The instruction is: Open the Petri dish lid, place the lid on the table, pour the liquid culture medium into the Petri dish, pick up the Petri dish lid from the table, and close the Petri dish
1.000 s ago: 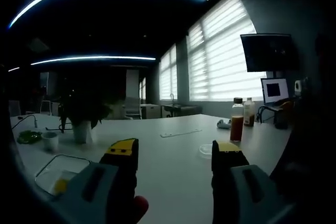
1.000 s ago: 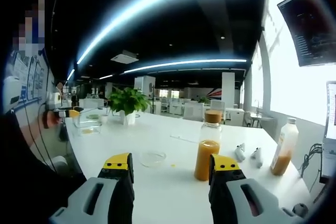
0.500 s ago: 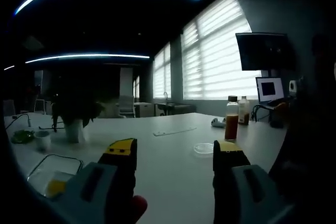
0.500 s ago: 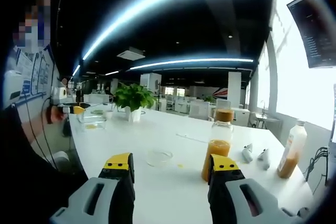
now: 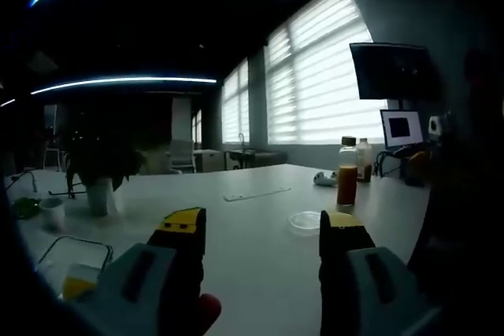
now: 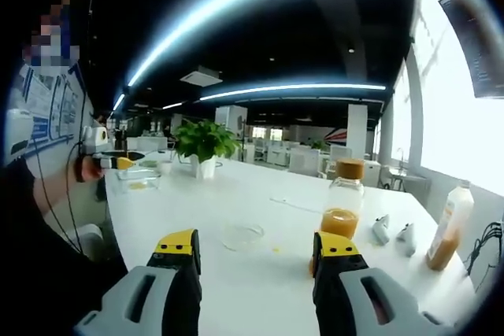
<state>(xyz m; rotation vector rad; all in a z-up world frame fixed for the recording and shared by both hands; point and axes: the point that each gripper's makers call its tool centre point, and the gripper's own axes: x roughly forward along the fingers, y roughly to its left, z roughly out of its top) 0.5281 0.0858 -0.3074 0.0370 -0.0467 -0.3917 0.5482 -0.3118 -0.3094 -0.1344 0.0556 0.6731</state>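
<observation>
A clear Petri dish (image 6: 242, 235) with its lid on lies on the white table (image 6: 236, 194), ahead of my right gripper (image 6: 256, 245), which is open with nothing between its jaws. A glass bottle (image 6: 344, 211) of orange liquid with a brown cap stands just right of the dish, partly behind the right jaw. In the left gripper view the same dish (image 5: 304, 222) lies close to the right jaw, and the bottle (image 5: 346, 182) stands beyond it. My left gripper (image 5: 261, 224) is open and holds nothing. The left gripper (image 6: 110, 163) also appears far left in the right gripper view.
A second orange bottle (image 6: 448, 229) stands at the right, with two small white objects (image 6: 391, 230) near it. A potted plant (image 6: 201, 145) and a clear tray (image 6: 139, 179) sit at the far left. A monitor (image 5: 402, 127) stands by the window. A person's dark sleeve (image 6: 39, 257) is at left.
Both views have shifted: the right camera has moved nearer to the bottle and dish, which now sit lower and larger. The left camera has swung slightly. Nothing on the table has moved.
</observation>
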